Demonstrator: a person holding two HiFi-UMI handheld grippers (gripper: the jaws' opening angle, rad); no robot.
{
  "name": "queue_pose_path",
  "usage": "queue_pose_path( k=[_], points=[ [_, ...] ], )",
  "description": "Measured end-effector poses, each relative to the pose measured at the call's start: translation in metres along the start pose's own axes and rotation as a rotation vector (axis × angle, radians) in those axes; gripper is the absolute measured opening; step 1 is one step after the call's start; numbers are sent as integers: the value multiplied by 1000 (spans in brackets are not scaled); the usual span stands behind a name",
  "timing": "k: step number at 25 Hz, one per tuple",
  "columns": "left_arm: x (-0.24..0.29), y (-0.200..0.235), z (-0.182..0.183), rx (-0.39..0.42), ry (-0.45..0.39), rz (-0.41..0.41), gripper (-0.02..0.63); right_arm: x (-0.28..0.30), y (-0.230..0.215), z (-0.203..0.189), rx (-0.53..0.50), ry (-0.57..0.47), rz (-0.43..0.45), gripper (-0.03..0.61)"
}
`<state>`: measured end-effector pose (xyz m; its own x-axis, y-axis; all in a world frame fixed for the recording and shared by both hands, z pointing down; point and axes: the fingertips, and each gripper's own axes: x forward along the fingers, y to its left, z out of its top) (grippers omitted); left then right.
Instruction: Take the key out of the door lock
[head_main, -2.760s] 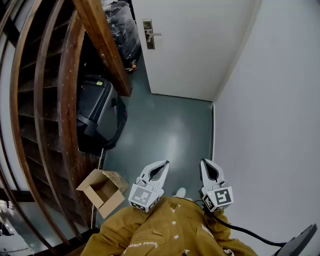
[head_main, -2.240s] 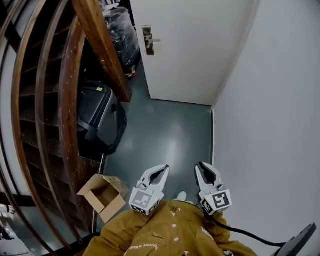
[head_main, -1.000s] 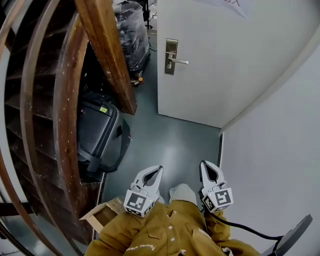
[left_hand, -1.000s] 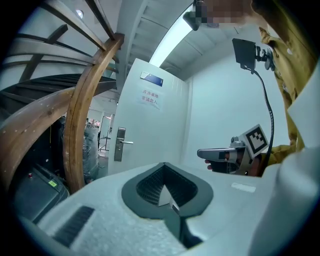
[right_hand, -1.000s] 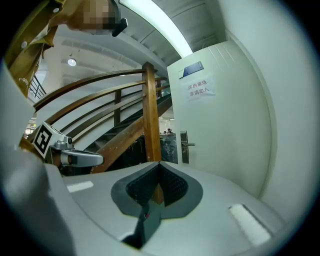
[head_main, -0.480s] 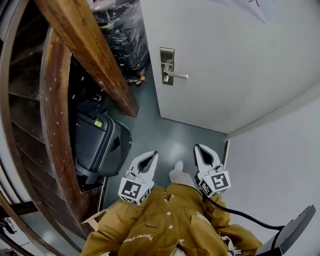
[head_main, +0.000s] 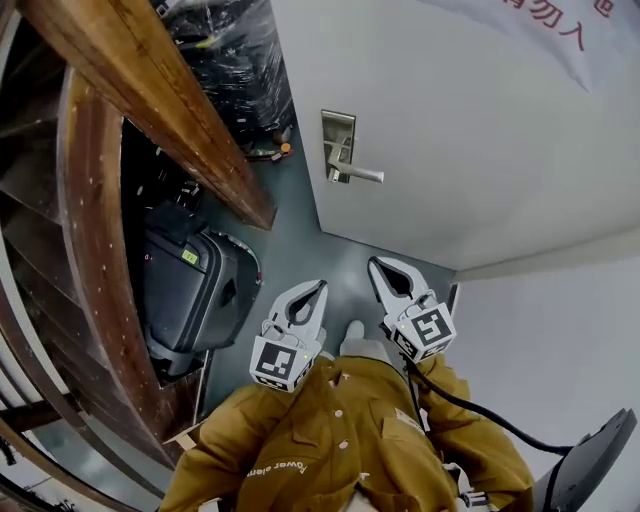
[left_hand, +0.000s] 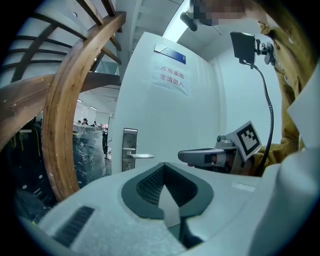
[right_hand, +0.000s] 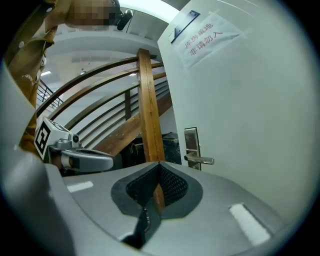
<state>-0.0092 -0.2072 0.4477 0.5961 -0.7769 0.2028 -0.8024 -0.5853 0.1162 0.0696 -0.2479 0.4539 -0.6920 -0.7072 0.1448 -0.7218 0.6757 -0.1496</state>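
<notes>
Grey floor (head_main: 290, 250), white wall (head_main: 560, 340) — a curved wooden staircase (head_main: 150, 90) at left.

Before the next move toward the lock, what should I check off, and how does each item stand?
1. Door handle in view: ok.
2. Key visible in lock plate: cannot tell, too small.
3. Right gripper open for grasping: not ok, jaws shut, empty.
4. Left gripper holding nothing: ok, jaws shut, empty.
5. Grippers at the door: not ok, both short of it.
</notes>
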Motion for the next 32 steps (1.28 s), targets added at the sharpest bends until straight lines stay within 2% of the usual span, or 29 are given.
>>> queue_pose_path(
  k=[5, 9, 10, 13, 17, 19, 21, 23, 32],
  points=[
    [27, 32, 4, 5, -25, -18, -2, 51, -24, -13, 2, 27, -34, 8],
    [42, 55, 5, 17, -16, -1, -2, 91, -38, -33, 80, 49, -14, 10],
    [46, 59, 8, 18, -16, 3, -2, 102, -45, -39, 111, 54, -14, 28],
    [52, 66, 17, 29, -20, 6, -2, 139, -71, -58, 269, 50, 4, 62],
    [51, 73, 12, 22, -5, 15, -2, 187, -104, -87, 586, 19, 20, 126],
    [50, 78, 9, 16, 2, 22, -2, 206, -118, -97, 737, -2, 23, 129],
    [48, 81, 9, 17, 6, 29, -2, 219, -127, -99, 839, -36, 34, 138],
    [46, 84, 9, 19, 5, 35, -2, 225, -131, -95, 906, -75, 47, 141],
    [43, 86, 9, 22, -2, 37, -2, 240, -139, -95, 1082, -153, 48, 98]
  ],
)
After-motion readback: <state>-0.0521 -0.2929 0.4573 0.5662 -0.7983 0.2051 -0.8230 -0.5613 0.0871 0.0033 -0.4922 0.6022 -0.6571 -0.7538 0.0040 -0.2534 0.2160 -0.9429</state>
